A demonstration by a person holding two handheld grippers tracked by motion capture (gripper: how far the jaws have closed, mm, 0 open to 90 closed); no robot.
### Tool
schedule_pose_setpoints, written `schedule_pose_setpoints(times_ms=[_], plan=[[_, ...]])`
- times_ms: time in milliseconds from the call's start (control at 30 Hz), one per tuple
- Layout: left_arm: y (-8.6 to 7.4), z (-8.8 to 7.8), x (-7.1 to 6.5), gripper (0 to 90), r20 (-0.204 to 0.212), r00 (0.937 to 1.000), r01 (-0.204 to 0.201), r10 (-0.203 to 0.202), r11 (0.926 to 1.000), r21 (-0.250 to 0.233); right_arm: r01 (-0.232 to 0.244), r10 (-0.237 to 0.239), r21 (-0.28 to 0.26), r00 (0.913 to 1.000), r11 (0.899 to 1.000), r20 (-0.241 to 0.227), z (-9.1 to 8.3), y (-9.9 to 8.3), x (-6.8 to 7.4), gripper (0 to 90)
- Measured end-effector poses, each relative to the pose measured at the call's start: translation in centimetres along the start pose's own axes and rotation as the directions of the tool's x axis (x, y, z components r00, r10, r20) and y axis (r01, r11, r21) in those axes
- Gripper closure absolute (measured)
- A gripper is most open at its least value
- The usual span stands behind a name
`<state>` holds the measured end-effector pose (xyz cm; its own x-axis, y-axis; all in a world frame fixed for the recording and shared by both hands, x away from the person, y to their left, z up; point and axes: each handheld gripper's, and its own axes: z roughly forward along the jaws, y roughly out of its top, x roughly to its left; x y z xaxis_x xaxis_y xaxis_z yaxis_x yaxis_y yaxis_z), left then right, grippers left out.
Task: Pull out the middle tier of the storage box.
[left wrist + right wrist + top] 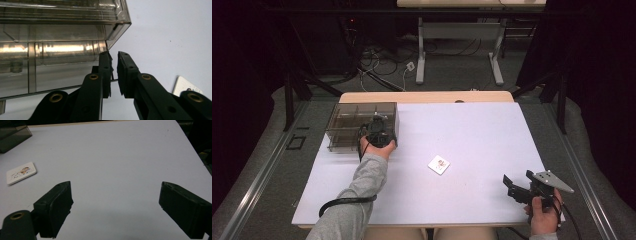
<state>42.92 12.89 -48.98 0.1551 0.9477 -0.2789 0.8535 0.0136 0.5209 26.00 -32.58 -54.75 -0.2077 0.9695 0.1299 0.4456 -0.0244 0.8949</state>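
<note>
A smoky clear plastic organiser box [362, 122] with inner dividers stands at the table's far left. My left gripper [379, 131] is at the box's near right corner. In the left gripper view its jaws [114, 62] stand almost together around the box's [62, 37] thin corner edge. The left pad lies against that edge, and a sliver of white table shows before the right pad. A small white card [439, 164] with a printed picture lies flat mid-table, also the card [21, 172] in the right gripper view. My right gripper [518, 182] rests open near the front right corner, nothing between its jaws.
A white sheet [472, 135] covers the tabletop, with a wooden strip along the far edge. A black cable trails from the left sleeve over the front left of the table. Table legs and loose cables stand on the floor beyond.
</note>
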Motion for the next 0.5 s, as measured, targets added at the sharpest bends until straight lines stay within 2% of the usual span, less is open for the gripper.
schedule_pose_setpoints(times_ms=[200, 267, 300, 400, 500], plan=[[-0.02, 0.13, 0.23, 86.9, 0.001, 0.9997, 0.022, -0.022, 0.9997, -0.004, 0.001, -0.001, -0.001, 1.0, 1.0, 0.0, 0.02, 0.0, 0.0, 10.9], [-0.04, 0.14, 0.27, 87.1, 0.005, 0.9996, 0.029, -0.029, 0.9996, -0.007, 0.002, -0.002, 0.0, 1.0, 1.0, 0.002, 0.03, 0.0, -0.01, 10.9], [-0.04, 0.14, 0.29, 87.1, 0.006, 0.9995, 0.031, -0.031, 0.9995, -0.008, -0.001, 0.001, -0.017, 1.0, 1.0, 0.002, 0.15, -0.05, 0.01, 10.9], [-0.05, 0.13, 0.35, 87.2, 0.01, 0.9994, 0.034, -0.034, 0.9994, -0.007, 0.001, -0.001, -0.008, 1.0, 1.0, 0.004, 0.09, -0.02, 0.01, 10.9], [-0.04, 0.1, 0.48, 87.3, 0.019, 0.9975, 0.068, -0.068, 0.9977, 0.003, -0.001, 0.002, -0.013, 1.0, 1.0, 0.005, 0.12, -0.04, 0.03, 10.9]])
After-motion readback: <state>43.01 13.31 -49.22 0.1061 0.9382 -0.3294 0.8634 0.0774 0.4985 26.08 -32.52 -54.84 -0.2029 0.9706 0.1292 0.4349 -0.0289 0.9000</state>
